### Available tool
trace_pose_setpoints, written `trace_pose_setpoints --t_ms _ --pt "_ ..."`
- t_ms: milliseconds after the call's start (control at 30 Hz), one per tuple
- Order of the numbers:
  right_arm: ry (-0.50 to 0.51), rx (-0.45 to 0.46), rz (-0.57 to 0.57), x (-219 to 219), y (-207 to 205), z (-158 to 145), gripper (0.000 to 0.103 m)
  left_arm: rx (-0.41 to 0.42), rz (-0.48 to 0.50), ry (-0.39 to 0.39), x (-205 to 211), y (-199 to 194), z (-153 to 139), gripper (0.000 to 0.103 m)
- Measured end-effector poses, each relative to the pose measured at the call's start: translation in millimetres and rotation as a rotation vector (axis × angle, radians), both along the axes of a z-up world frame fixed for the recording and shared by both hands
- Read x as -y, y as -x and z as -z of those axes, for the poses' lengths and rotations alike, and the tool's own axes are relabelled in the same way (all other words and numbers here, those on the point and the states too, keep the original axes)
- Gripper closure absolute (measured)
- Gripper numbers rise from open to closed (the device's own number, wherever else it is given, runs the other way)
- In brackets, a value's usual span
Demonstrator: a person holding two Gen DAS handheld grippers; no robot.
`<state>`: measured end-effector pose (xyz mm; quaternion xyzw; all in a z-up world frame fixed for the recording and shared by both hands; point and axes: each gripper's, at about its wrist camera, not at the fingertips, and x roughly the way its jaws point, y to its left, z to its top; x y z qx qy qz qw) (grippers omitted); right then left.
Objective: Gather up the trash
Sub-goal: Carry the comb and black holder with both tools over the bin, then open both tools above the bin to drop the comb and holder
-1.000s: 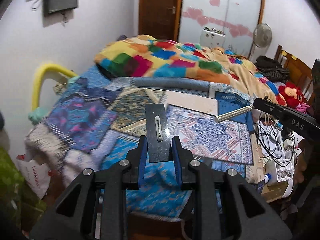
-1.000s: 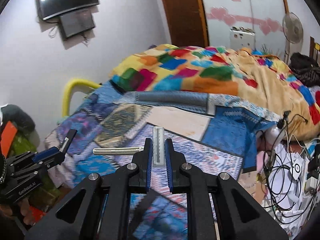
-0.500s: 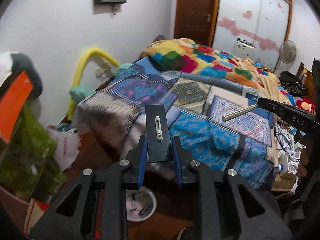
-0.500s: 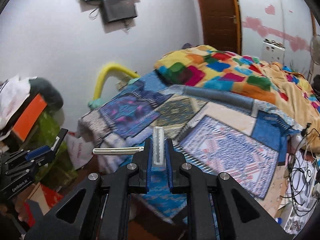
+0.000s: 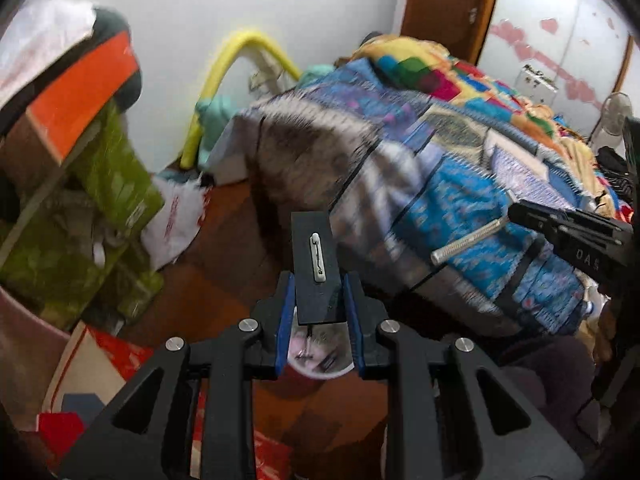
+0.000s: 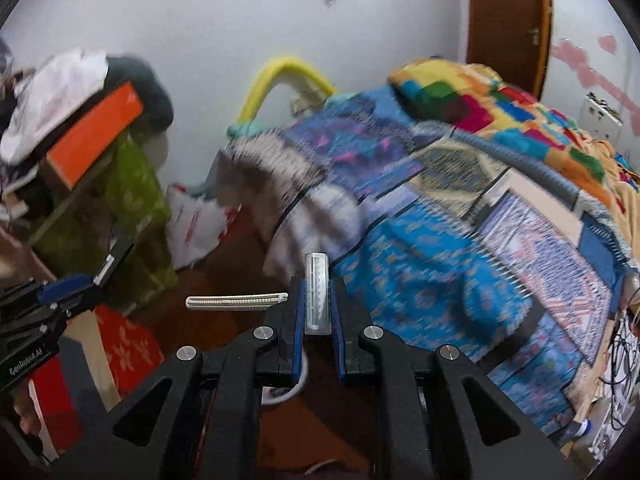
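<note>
Centre frame, the left gripper (image 5: pixel 319 312) is clenched on a stiff, light black card (image 5: pixel 313 268) at its lower end, the right gripper (image 6: pixel 318 328) on a slim, rigid clear strip (image 6: pixel 317 292), which could slip

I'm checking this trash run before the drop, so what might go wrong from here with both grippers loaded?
1. The flat black card with a white clip sticks far beyond the left gripper, so it might tip and miss the small round white bin below.
2. The ribbed white stick juts sideways from the right gripper and may snag.
3. Motion blur suggests fast swinging.
</note>
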<state>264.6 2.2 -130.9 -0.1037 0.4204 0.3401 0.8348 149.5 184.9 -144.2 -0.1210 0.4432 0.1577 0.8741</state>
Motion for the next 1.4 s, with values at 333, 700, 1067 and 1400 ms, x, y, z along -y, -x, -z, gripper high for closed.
trace_pose_setpoints --t_ms 333,700,1067,1400 --pt "0.218 -0.121 -0.107 -63 15 96 0.092 -0.143 -0.089 0.105 -43 -1 86 0.079" --pt "0.303 -0.320 -0.224 -122 2 161 0.091 -0.228 -0.117 0.250 -60 -25 142 0.079" --pt "0.258 -0.455 -0.181 -115 -16 163 0.088 -0.253 -0.081 0.309 -51 -66 163 0.085" --pt "0.170 -0.375 -0.133 -65 -8 110 0.088 -0.240 -0.024 0.175 -26 -70 121 0.085"
